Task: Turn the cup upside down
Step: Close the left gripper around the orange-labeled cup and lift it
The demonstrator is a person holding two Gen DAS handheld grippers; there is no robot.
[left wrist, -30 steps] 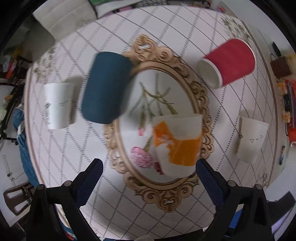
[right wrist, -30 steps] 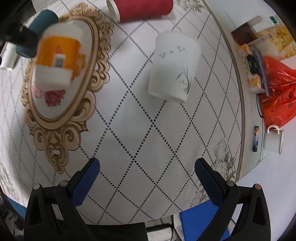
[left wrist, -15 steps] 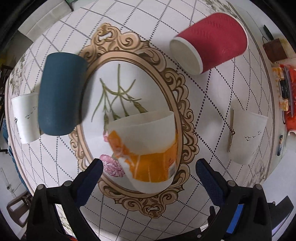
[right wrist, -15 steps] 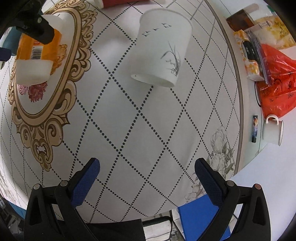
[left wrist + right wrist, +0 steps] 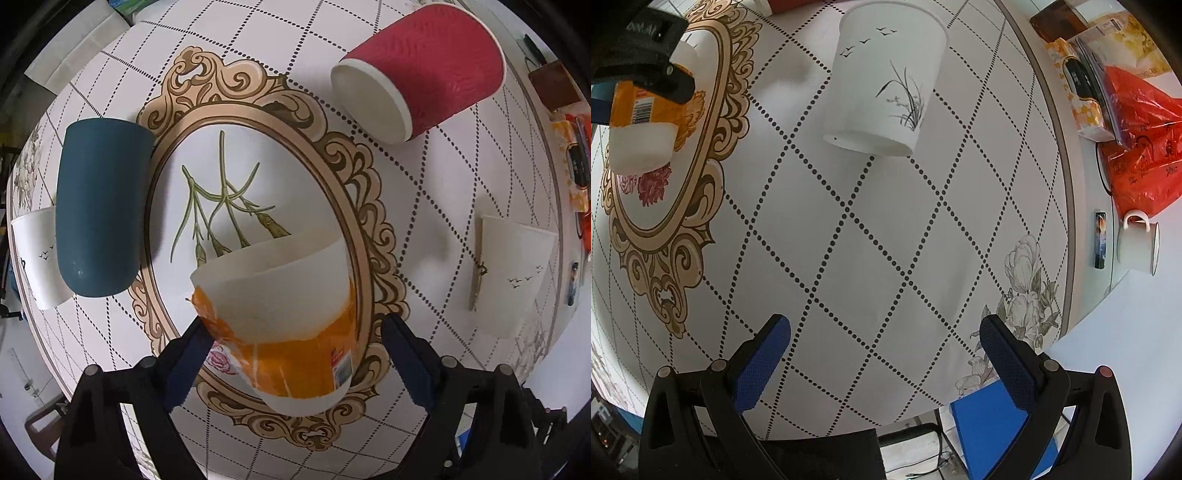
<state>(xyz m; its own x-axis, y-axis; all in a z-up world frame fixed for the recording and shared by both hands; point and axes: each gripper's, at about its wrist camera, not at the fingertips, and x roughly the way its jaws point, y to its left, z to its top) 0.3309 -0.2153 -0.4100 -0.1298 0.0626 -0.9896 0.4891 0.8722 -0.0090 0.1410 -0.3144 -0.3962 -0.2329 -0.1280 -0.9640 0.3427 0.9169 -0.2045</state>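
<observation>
A white cup with an orange label stands upright on the oval floral design of the tablecloth. My left gripper is open, with its blue fingers on either side of the cup's lower part, not touching it clearly. The same cup shows at the far left in the right wrist view, with the left gripper's black body above it. My right gripper is open and empty above bare tablecloth, short of a white cup with a grass drawing.
A dark blue cup, a red ribbed cup and white bird-print cups stand around the oval. At the right table edge lie a red plastic bag, a mug, a phone and boxes.
My left gripper has moved forward and down, so the orange-label cup now sits between its fingers. My right gripper has moved closer to the grass-drawing cup.
</observation>
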